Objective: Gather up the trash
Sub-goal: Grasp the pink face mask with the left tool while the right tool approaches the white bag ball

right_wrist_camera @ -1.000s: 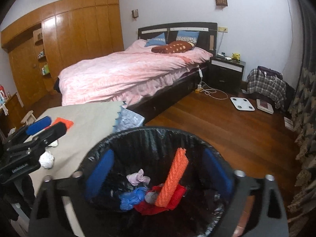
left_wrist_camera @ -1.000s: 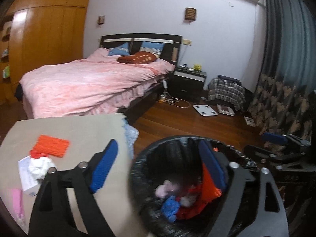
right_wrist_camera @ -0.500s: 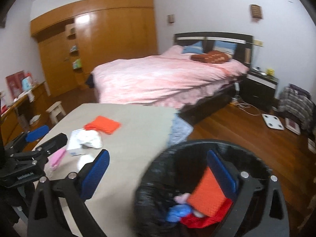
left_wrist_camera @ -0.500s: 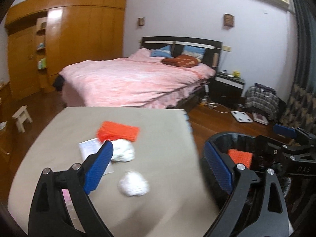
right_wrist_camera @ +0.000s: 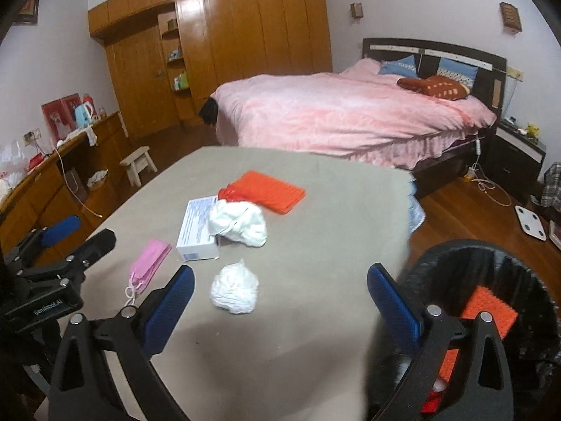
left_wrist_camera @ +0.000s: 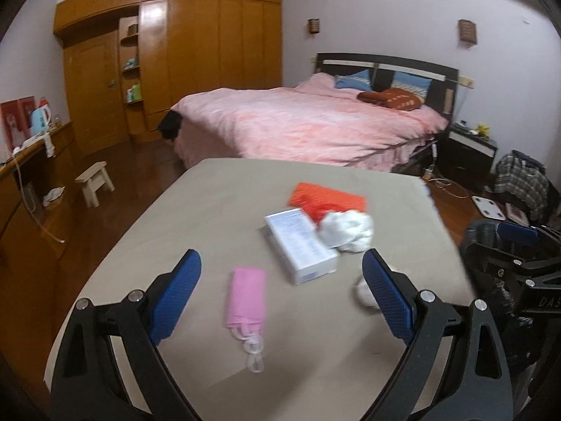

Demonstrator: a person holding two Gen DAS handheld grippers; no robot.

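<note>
On the beige table (left_wrist_camera: 217, 210) lie a pink face mask (left_wrist_camera: 245, 296), a white box (left_wrist_camera: 299, 245), a crumpled white tissue (left_wrist_camera: 347, 231) and an orange mesh pad (left_wrist_camera: 328, 198). A second white wad (right_wrist_camera: 235, 287) lies nearer in the right wrist view. My left gripper (left_wrist_camera: 280, 291) is open and empty, over the mask. My right gripper (right_wrist_camera: 280, 303) is open and empty, above the table's right edge. The black-lined bin (right_wrist_camera: 491, 280) stands at the right and holds an orange pad (right_wrist_camera: 489, 310).
A pink bed (left_wrist_camera: 308, 126) stands beyond the table. A wooden wardrobe (left_wrist_camera: 196, 70) fills the far wall. A small stool (left_wrist_camera: 94, 182) is on the floor at left, with a desk (right_wrist_camera: 52, 182) along the left wall. A nightstand (left_wrist_camera: 470, 151) and scale (left_wrist_camera: 489, 207) are at right.
Both grippers swung left from above the bin to over the table. The orange pad that the right gripper held dropped into the bin. Both stay open.
</note>
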